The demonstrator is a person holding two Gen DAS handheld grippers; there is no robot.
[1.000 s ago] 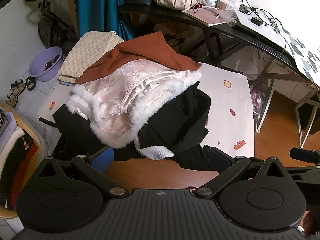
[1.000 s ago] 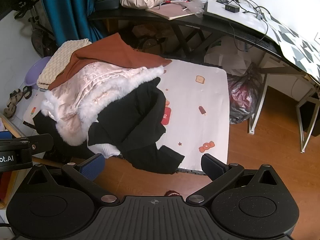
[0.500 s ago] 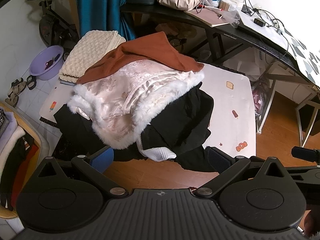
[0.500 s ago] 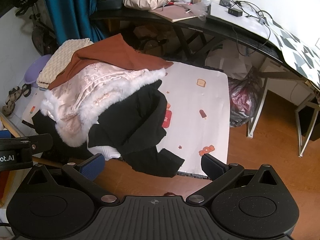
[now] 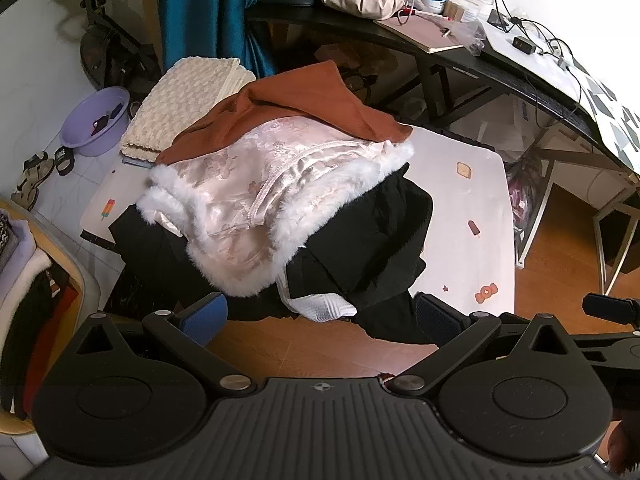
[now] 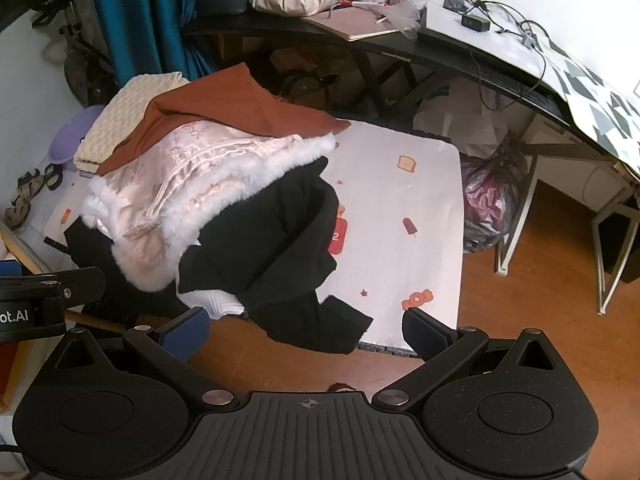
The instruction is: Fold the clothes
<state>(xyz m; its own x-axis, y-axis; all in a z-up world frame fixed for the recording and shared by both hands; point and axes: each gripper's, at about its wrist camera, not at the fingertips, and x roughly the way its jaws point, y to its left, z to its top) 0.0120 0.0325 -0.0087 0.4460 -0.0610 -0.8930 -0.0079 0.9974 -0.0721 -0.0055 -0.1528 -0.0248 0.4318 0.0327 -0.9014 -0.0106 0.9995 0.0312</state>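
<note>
A heap of clothes lies on a low white table [image 5: 472, 200] [image 6: 404, 216]. On top is a rust-brown garment [image 5: 304, 100] [image 6: 236, 104], under it a pink satin jacket with white fur trim [image 5: 256, 200] [image 6: 176, 184], then a black garment [image 5: 376, 240] [image 6: 280, 232] hanging over the near edge, with a bit of white cloth [image 5: 324, 306] [image 6: 218, 300] below. A cream knit piece [image 5: 188, 100] [image 6: 128, 116] lies folded at the far left. My left gripper [image 5: 320, 314] and right gripper [image 6: 306, 330] both hover open just short of the table's near edge, holding nothing.
A black desk [image 5: 460, 56] [image 6: 400, 40] cluttered with a bag, bottles and cables stands behind the table. A purple basin [image 5: 96, 120] and sandals sit on the floor at left. A dark plastic bag [image 6: 488, 200] lies at the right. Wooden floor shows below.
Both grippers have edged slightly forward toward the heap; the clothes have not moved.
</note>
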